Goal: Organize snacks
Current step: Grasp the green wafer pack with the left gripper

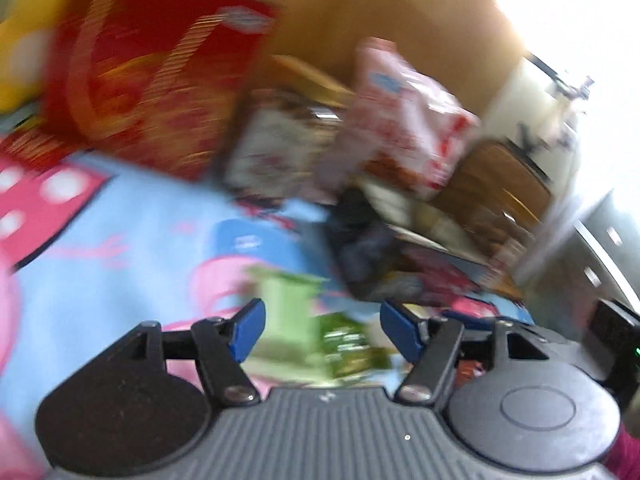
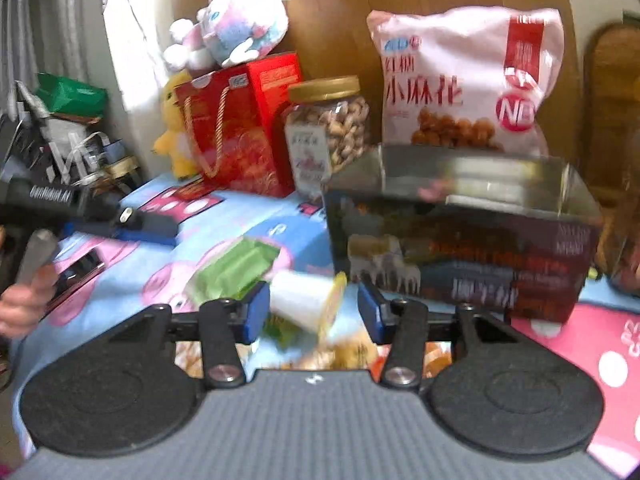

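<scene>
In the right wrist view my right gripper (image 2: 314, 316) stands open over a white cup with a yellow lid (image 2: 306, 304) that lies on its side between the blue pads; the right pad is clear of it. A green packet (image 2: 236, 266) lies just left of the cup. My left gripper (image 2: 160, 228), held by a hand (image 2: 22, 304), reaches in from the left. The left wrist view is blurred: my left gripper (image 1: 324, 332) is open, with the green packet (image 1: 292, 320) lying on the cloth between and below its fingers. An open dark box (image 2: 460, 256) stands at the right.
A pink snack bag (image 2: 460, 80) leans behind the box. Left of it stand a jar of nuts (image 2: 328, 128) and a red gift bag (image 2: 236, 136), with plush toys (image 2: 228, 28) around it. A brown board backs the blue cartoon tablecloth (image 2: 120, 280). Clutter fills the far left.
</scene>
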`<action>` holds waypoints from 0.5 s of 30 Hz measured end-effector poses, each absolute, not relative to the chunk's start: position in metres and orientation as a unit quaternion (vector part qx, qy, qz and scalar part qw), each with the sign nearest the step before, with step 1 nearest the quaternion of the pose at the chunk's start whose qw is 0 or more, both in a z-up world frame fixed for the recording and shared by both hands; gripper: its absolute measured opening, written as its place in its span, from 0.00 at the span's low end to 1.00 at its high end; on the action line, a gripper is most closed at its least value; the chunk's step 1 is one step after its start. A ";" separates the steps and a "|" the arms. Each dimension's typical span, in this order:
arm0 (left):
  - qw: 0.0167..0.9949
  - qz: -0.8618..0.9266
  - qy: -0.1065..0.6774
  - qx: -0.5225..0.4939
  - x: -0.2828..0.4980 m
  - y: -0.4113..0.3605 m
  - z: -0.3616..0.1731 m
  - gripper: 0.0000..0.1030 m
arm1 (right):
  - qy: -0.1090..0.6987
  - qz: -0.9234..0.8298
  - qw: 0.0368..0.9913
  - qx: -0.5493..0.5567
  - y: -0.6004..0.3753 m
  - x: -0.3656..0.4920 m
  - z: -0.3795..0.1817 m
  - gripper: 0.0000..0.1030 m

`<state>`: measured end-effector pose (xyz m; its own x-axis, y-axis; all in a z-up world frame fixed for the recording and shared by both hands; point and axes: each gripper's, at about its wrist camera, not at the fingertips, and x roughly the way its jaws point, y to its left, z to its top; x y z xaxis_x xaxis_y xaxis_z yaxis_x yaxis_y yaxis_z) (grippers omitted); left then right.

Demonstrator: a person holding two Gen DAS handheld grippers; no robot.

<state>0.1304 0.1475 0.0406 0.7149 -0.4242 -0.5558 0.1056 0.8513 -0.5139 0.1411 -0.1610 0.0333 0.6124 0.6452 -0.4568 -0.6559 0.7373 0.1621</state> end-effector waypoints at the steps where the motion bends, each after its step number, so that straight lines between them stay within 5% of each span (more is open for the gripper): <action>1: 0.896 -0.136 0.348 -0.239 0.129 0.156 0.037 0.63 | 0.245 0.376 0.894 -0.009 -0.153 0.140 0.037 0.51; 15: 0.874 -0.152 0.381 -0.261 0.173 0.157 0.011 0.63 | 0.308 0.405 0.849 -0.145 -0.029 0.156 0.003 0.57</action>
<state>0.1732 0.1573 0.0108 0.6625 -0.4657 -0.5867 0.0671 0.8170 -0.5727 0.1562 -0.0287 0.0026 0.4819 0.5979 -0.6405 -0.7763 0.6304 0.0043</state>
